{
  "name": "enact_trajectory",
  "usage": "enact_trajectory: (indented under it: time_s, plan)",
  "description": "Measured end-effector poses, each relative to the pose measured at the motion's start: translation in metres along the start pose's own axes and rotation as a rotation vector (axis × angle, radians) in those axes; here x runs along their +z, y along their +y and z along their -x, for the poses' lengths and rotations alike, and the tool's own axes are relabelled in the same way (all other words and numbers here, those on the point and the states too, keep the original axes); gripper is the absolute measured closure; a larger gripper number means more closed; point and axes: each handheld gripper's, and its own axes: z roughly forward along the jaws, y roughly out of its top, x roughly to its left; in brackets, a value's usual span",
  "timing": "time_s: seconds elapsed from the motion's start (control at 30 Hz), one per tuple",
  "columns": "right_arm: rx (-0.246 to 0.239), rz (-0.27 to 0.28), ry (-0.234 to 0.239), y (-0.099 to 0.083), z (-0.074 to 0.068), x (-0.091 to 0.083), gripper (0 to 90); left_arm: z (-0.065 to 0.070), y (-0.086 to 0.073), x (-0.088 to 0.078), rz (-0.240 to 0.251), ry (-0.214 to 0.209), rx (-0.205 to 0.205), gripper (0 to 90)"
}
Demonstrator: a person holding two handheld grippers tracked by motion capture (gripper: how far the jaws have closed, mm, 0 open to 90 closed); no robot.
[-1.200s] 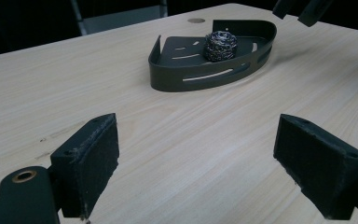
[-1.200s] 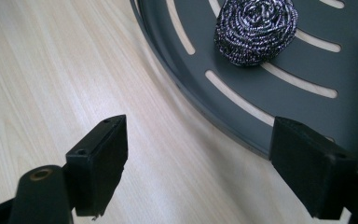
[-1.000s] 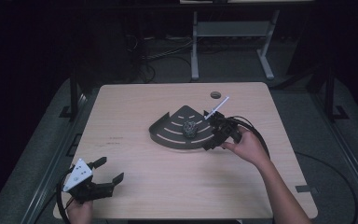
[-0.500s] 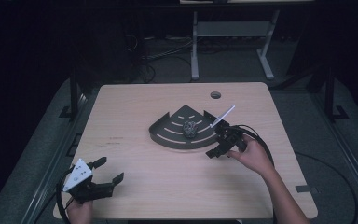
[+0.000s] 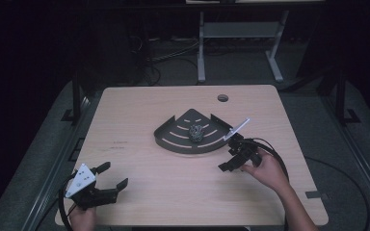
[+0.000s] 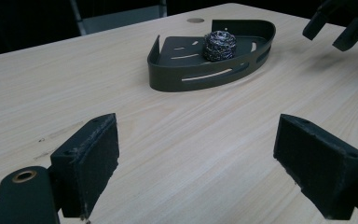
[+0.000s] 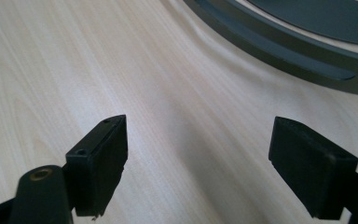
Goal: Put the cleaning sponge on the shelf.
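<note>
A dark quarter-round tray (image 5: 173, 143) with slotted walls lies at the table's middle, and a steel-wool scourer (image 5: 196, 132) rests inside it. My right gripper (image 5: 226, 160) hovers low over bare wood just off the tray's near right corner, open with nothing between its pads. In the right gripper view the right gripper (image 7: 198, 163) looks along the table, with the tray's curved rim (image 7: 284, 51) ahead. My left gripper (image 5: 115, 174) stands open at the front left corner. In the left gripper view the left gripper (image 6: 196, 163) faces the tray (image 6: 200, 77) and scourer (image 6: 219, 45).
A round cable hole (image 5: 222, 98) sits near the table's far edge. A grey metal stand (image 5: 241, 31) is on the floor behind the table. The right gripper's cable (image 5: 274, 154) loops over the wood beside the hand.
The right gripper has drawn back from the tray toward the near edge and sunk closer to the table, jaws still wide. The left gripper has kept still.
</note>
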Motion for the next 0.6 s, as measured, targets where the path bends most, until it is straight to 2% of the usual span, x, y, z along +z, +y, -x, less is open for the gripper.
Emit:
enact_trajectory:
  time_s: [0.1, 0.4, 0.6]
  plan:
    - [-0.005, 0.003, -0.002, -0.005, -0.002, -0.001, 19.3, 0.001, 0.0, 0.0, -0.001, -0.001, 0.0, 13.5]
    - [0.025, 0.032, 0.015, -0.026, 0.001, -0.001, 19.3, 0.001, 0.0, 0.001, -0.004, -0.001, 0.005, 13.5]
    - [0.05, 0.054, 0.01, -0.041, 0.002, -0.006, 19.4, 0.001, -0.001, 0.002, -0.006, 0.001, 0.004, 13.5]
